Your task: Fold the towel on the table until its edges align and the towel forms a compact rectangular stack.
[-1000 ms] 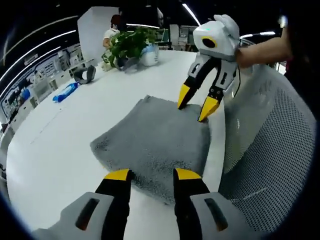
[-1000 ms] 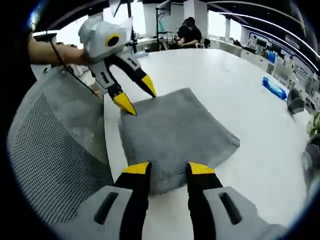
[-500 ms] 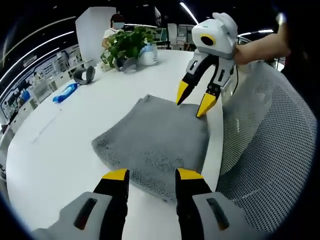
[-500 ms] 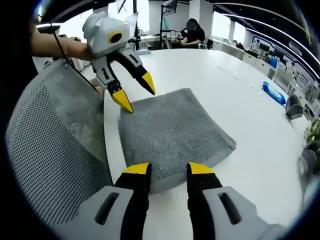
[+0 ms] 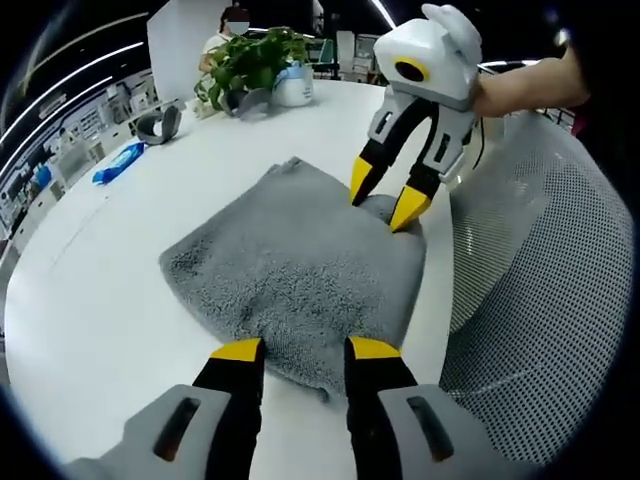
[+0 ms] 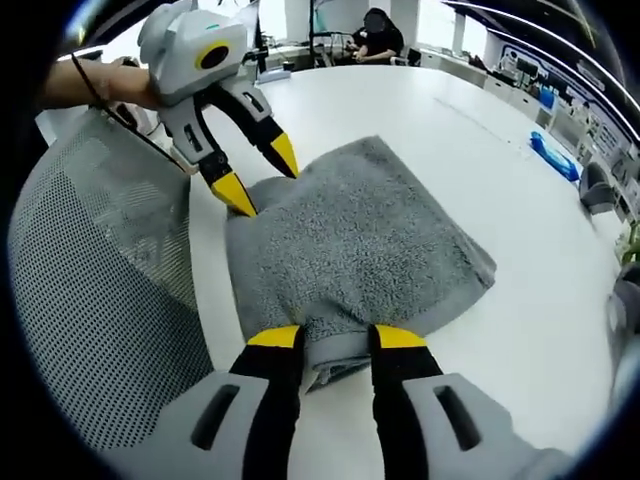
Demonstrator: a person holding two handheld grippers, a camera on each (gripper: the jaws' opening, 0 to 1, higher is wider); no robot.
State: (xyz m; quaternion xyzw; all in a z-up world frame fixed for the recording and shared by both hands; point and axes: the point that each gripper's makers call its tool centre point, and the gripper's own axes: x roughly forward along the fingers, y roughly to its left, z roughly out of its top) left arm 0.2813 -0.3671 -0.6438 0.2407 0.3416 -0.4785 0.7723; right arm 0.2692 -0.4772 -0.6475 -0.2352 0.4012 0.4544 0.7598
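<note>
Spanning office room: white table [image 5: 120, 260], folded grey towel [image 5: 290, 265] atop.

— Surface condition? 
— White counter [image 5: 110, 250], long and curved. A grey mesh chair back [image 5: 540, 290] stands against its near edge.
— Surroundings? 
— Dark ceiling with strip lights [image 6: 520, 45]; a potted plant [image 5: 255, 62] at the counter's far end; a seated person [image 6: 375, 38] beyond.

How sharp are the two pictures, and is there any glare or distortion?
Left gripper view: towel pile sharp, strong fisheye bending of the table edge. Right gripper view: towel sharp too, bright windows washed out at the top, chair mesh curved by the lens.
</note>
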